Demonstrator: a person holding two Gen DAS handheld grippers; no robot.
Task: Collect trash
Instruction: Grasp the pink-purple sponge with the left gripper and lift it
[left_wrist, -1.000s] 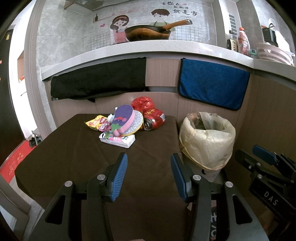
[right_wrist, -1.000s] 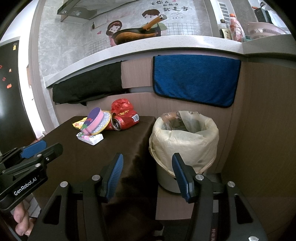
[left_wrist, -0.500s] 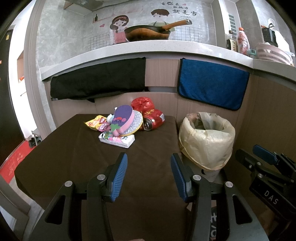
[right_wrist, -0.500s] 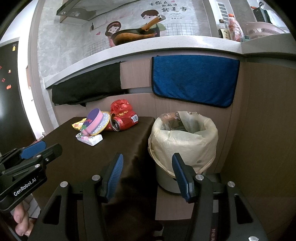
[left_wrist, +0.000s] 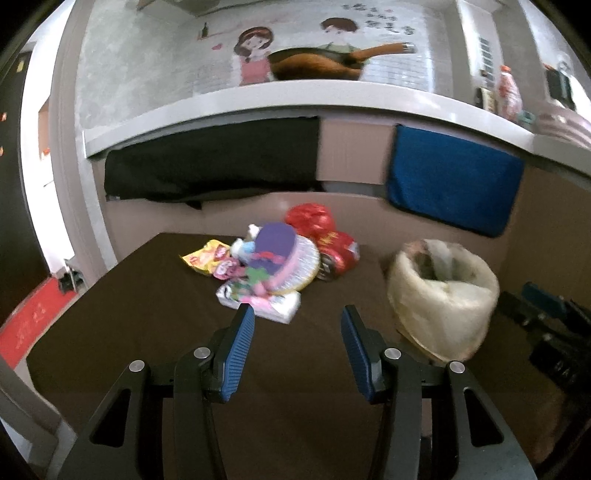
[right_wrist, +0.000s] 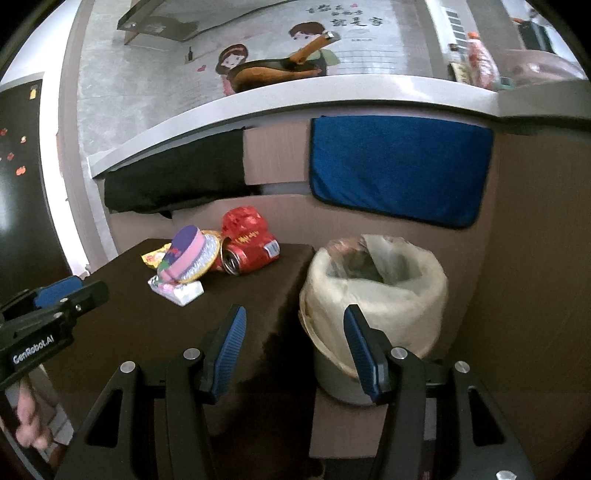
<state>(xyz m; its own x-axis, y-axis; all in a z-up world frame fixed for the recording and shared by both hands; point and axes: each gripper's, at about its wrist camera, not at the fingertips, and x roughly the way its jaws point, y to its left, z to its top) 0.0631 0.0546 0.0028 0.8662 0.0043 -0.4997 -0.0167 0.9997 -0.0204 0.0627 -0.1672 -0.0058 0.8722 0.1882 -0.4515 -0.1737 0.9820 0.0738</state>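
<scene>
Both tools stand wide apart and carry nothing. On my left tool (left_wrist: 297, 317) the blue pads frame bare brown cloth, with the near corner of the tissue pack (left_wrist: 260, 304) just beyond the left pad. My right tool (right_wrist: 295, 317) is equally spread, its gap straddling the edge of the surface (right_wrist: 129, 317) and the space beside the bin (right_wrist: 373, 295); it touches neither.

What has changed is closeness. A second ago the trash pile sat farther up the left view and looked smaller; now it fills more of the picture and the pack lies almost at my fingertips, so the left tool has slid forward over the surface toward it. The picture is smeared, which fits a tool in motion. The right view shows a smaller advance: the bin has grown a little and sits nearer the right pad. The spread of either tool has not altered.

For the task, I judge this is the approach to a first pick, with nothing collected in this stretch. The pile lies at the far side of the surface: tissue pack nearest, a purple-and-pink foam piece (left_wrist: 275, 247) leaning on a round silvery disc (left_wrist: 301, 264), yellow wrappers (left_wrist: 201, 258) to the left, a red can (right_wrist: 251, 253) on its side and a red bag (right_wrist: 243, 221) behind. The lined bin stands on the floor, just right of the surface.
</scene>
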